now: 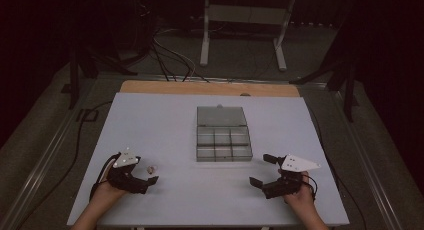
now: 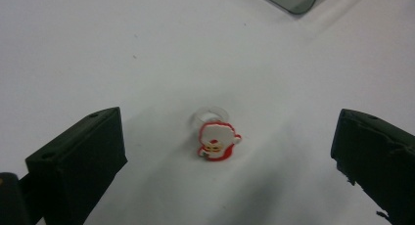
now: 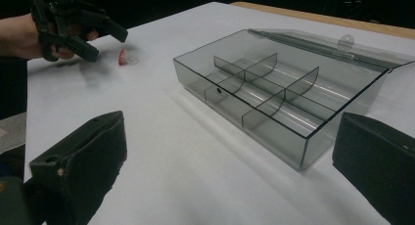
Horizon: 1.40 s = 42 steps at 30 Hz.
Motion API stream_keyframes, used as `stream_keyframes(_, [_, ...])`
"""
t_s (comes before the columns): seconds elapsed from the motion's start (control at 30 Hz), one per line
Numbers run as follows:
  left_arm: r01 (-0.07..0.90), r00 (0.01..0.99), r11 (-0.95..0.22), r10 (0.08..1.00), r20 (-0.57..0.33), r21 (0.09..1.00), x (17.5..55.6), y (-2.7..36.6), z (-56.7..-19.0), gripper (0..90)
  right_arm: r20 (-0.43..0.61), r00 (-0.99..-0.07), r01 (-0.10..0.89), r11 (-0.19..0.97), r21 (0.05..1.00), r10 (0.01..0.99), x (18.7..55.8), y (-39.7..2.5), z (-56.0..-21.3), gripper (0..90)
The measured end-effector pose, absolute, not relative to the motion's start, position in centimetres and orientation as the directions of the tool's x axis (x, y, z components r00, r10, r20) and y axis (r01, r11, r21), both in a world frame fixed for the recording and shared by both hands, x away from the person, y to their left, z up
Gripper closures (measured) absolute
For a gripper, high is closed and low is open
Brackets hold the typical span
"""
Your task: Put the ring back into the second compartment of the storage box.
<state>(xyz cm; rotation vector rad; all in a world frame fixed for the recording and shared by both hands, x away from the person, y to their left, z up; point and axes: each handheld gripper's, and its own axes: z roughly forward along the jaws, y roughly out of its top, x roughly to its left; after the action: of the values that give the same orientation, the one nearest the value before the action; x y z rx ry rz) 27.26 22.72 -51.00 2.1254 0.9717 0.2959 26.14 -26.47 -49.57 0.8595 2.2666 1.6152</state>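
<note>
A small Santa-face ring (image 2: 217, 139) with a clear band lies on the white table (image 1: 165, 115). My left gripper (image 1: 145, 170) is open around it, one black finger (image 2: 83, 156) on each side, neither touching it. In the high view the ring (image 1: 150, 168) shows as a pale speck by the left jaws. A smoky clear compartment box (image 1: 222, 142) sits mid-table with its lid (image 1: 221, 116) laid open to the rear. My right gripper (image 1: 261, 170) is open and holds nothing, just right of the box's near corner. In the right gripper view the box (image 3: 274, 132) is close ahead, and the left gripper (image 3: 78, 32) and ring (image 3: 123, 57) farther off.
A wooden strip (image 1: 210, 87) runs along the table's far edge. Beyond it, cables (image 1: 170, 60) and a white metal frame (image 1: 245, 17) stand on the dark floor. A cable (image 1: 80, 140) hangs off the table's left side. Bare table lies between the two grippers.
</note>
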Motion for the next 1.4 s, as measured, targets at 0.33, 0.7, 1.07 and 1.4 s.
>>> stream_keyframes(0.33, [0.576, 0.664, -0.423, 0.741, -0.099, 0.700, 27.5, 22.6, -51.1, 7.7, 0.147, -0.802, 0.328, 0.221, 0.918, 0.579, 26.1, -26.5, -49.6, 0.0])
stream_keyframes(0.7, [0.557, 0.679, -0.490, 0.734, -0.027, 0.670, 27.3, 22.1, -51.5, 26.4, 0.148, -0.802, 0.330, 0.223, 0.917, 0.578, 26.2, -26.5, -49.6, 0.0])
stream_keyframes(1.07, [0.544, 0.683, -0.514, 0.731, 0.006, 0.664, 27.5, 21.5, -51.5, 45.0, 0.150, -0.804, 0.330, 0.223, 0.917, 0.576, 26.2, -26.5, -49.6, 0.0])
stream_keyframes(1.4, [0.552, 0.676, -0.503, 0.736, -0.005, 0.665, 27.8, 21.3, -51.7, 56.2, 0.150, -0.803, 0.331, 0.223, 0.917, 0.576, 26.2, -26.4, -49.6, 0.0])
